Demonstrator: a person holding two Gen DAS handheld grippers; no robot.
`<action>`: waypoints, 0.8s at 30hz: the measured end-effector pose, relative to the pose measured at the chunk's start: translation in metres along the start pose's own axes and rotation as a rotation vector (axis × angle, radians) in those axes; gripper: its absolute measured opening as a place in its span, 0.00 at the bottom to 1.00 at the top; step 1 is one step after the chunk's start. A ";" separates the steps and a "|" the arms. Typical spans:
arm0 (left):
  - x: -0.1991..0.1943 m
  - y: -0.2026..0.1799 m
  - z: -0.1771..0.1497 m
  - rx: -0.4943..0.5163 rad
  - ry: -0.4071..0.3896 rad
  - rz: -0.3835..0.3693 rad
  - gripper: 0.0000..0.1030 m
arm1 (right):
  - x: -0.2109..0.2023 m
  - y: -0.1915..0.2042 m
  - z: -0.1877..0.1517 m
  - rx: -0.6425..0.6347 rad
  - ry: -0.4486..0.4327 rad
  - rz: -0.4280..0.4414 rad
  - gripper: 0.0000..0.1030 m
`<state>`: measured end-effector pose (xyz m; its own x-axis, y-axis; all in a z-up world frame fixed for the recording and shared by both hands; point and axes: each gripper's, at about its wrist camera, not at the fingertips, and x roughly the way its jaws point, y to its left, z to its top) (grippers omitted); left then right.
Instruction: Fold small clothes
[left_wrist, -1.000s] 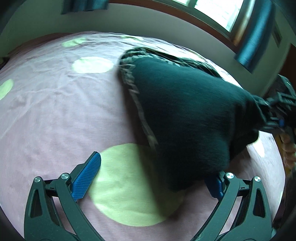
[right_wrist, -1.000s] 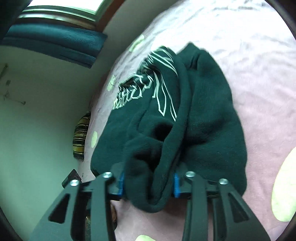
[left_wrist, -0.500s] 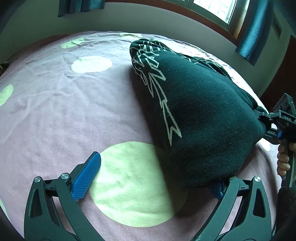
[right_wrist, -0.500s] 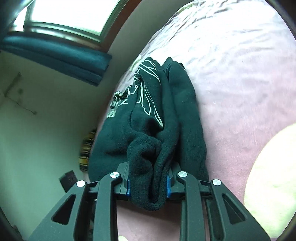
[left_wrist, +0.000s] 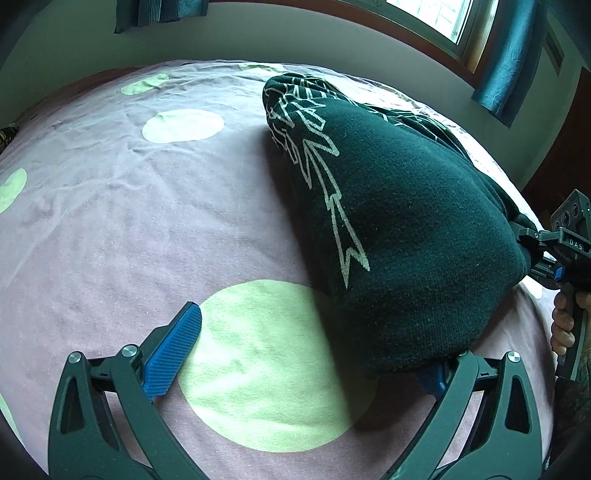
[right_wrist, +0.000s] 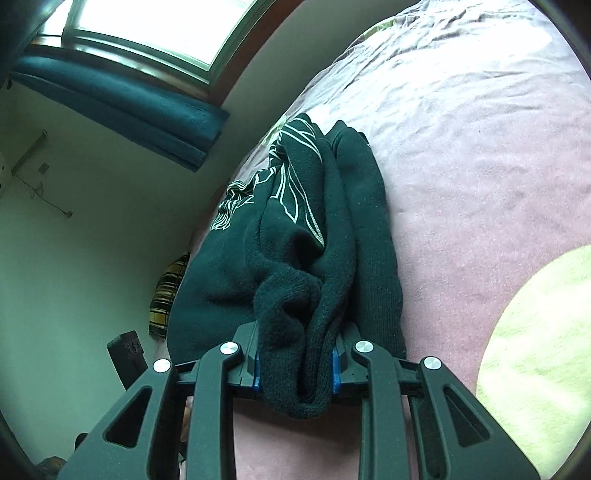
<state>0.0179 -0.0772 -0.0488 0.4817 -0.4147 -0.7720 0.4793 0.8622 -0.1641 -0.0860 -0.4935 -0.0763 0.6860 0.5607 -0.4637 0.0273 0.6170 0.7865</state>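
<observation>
A dark green sweater (left_wrist: 402, 229) with a white line print lies bunched on the pink bed; its far end rests on the sheet and its near end is lifted. My left gripper (left_wrist: 306, 354) is open, its left pad (left_wrist: 171, 354) bare and the sweater's edge draped over its right pad. My right gripper (right_wrist: 295, 363) is shut on a thick bundle of the sweater (right_wrist: 306, 280), which hangs between the blue pads. The right gripper also shows in the left wrist view (left_wrist: 550, 254), gripping the sweater's right end.
The pink bedsheet (left_wrist: 110, 229) has pale green circles (left_wrist: 266, 362). A wall and window (right_wrist: 155, 33) with teal curtains stand behind the bed. A striped cloth (right_wrist: 166, 295) and a dark box (right_wrist: 127, 350) lie by the bed's far side.
The right gripper has lifted and pulled the sweater's end, turning the white print up into view. The left gripper has stayed open and almost still.
</observation>
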 end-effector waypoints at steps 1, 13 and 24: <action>-0.001 -0.001 0.000 0.001 -0.001 0.002 0.98 | 0.001 -0.001 0.000 0.008 0.002 0.008 0.25; 0.000 0.000 -0.003 0.005 0.007 0.020 0.98 | 0.002 -0.004 -0.001 0.014 -0.005 0.028 0.25; -0.037 -0.001 -0.010 0.023 -0.018 -0.020 0.98 | -0.001 -0.002 -0.003 0.015 0.003 0.029 0.29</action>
<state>-0.0076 -0.0602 -0.0262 0.4853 -0.4369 -0.7574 0.5054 0.8470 -0.1648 -0.0890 -0.4937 -0.0790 0.6848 0.5794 -0.4419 0.0187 0.5922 0.8056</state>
